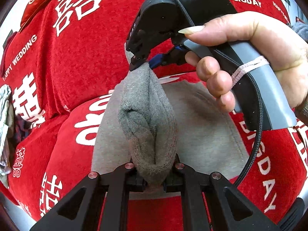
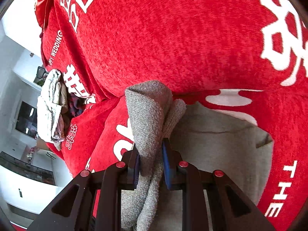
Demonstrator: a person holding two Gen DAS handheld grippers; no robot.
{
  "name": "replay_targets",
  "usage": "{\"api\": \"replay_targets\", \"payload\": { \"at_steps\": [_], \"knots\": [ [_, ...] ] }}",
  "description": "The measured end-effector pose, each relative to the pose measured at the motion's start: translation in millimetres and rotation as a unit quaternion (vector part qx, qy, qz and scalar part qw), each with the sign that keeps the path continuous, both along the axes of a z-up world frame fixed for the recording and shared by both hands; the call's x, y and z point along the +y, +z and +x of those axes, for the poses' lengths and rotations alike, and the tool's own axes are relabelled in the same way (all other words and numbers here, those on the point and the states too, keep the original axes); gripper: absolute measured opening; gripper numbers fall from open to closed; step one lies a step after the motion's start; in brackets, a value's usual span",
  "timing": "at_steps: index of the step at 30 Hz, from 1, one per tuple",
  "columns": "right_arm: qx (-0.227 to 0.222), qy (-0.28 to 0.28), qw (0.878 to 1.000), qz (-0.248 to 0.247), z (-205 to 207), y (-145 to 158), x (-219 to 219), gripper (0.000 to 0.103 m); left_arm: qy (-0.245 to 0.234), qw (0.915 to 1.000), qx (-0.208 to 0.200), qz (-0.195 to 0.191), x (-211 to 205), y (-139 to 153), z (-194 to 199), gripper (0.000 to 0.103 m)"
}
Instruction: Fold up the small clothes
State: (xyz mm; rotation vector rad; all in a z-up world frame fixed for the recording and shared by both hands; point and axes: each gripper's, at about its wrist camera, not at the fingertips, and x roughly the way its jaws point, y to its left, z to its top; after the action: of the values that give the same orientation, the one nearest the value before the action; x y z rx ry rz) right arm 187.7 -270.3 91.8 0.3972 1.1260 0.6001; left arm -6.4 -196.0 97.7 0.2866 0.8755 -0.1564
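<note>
- Left wrist view: the left claw (image 1: 155,181) sits at the bottom centre of the frame, clamped tight on one end of a grey knitted sock (image 1: 148,115), which bunches up thick between its black fingers.
- The sock stretches up the middle of the frame to the right claw (image 1: 141,63), which pinches the far end just above centre. A person's hand (image 1: 248,57) grips that tool's grey and black handle at the upper right.
- The sock hangs in the air over a pale grey flat garment (image 1: 204,130) spread on a red plush sofa cover with white lettering (image 1: 80,53). Whether the sock brushes that garment I cannot tell.
- Right wrist view: the right claw (image 2: 151,165), at bottom centre, stands narrow, its blue pads pressing a twisted part of the sock, whose end flops over in a loose fold at the centre of the frame.
- A heap of crumpled pale clothes (image 2: 51,107) lies at the left edge, well apart from the sock.
- Risks, as I judge them: the sock is twisted and doubled in both grips, so laying it down now could give a lumpy, crooked fold. The right claw holds only a thin twisted strip, which could slip out under a pull. Setting it down could also ruck the grey garment below.
</note>
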Motion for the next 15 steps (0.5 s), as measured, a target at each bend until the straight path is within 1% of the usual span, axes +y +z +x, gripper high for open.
{"api": "replay_targets", "payload": {
  "at_steps": [15],
  "knots": [
    [-0.008,-0.029,0.999,0.022,-15.0,-8.7,-65.3,0.022,-0.045,0.9984,-0.001,0.034,-56.6,-8.6,-12.5,0.012]
  ]
}}
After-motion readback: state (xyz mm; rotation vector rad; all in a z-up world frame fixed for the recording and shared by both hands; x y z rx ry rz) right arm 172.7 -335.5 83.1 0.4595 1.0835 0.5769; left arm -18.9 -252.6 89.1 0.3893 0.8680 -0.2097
